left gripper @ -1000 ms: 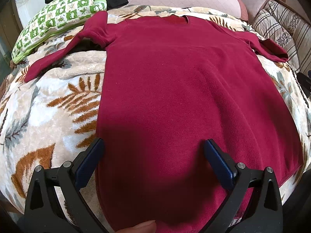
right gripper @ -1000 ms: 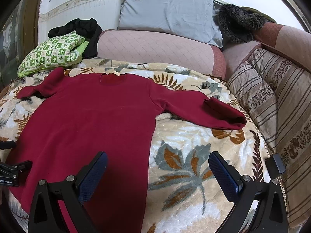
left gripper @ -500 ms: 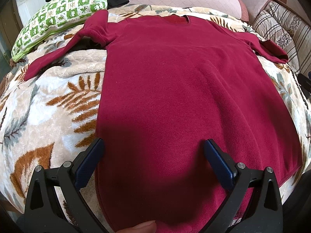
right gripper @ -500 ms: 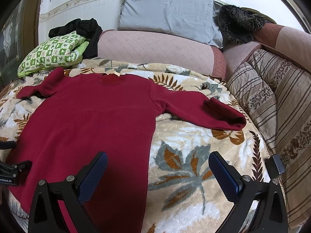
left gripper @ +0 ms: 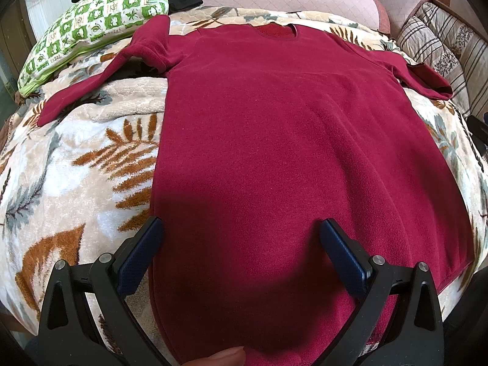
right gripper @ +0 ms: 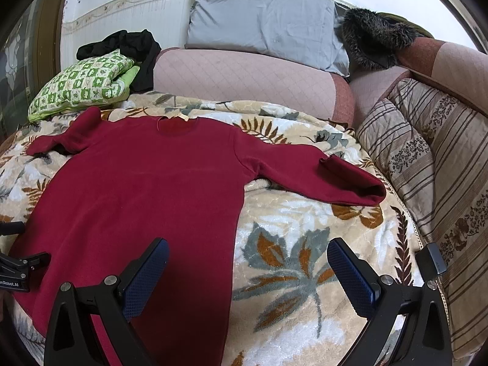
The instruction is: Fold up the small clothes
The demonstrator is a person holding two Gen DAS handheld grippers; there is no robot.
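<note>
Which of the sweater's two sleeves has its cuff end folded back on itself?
The right sleeve of the red sweater, near the striped cushion; the left sleeve is only bunched at the shoulder.

Two wrist views, both low over the bed, both facing the headboard

Left camera sits close above the hem of the red sweater (left gripper: 274, 140), looking up its length; right camera looks from the blanket (right gripper: 305, 274) beside it, farther back — both share the sweater, the green pillow (left gripper: 91, 21) and the blanket.
</note>
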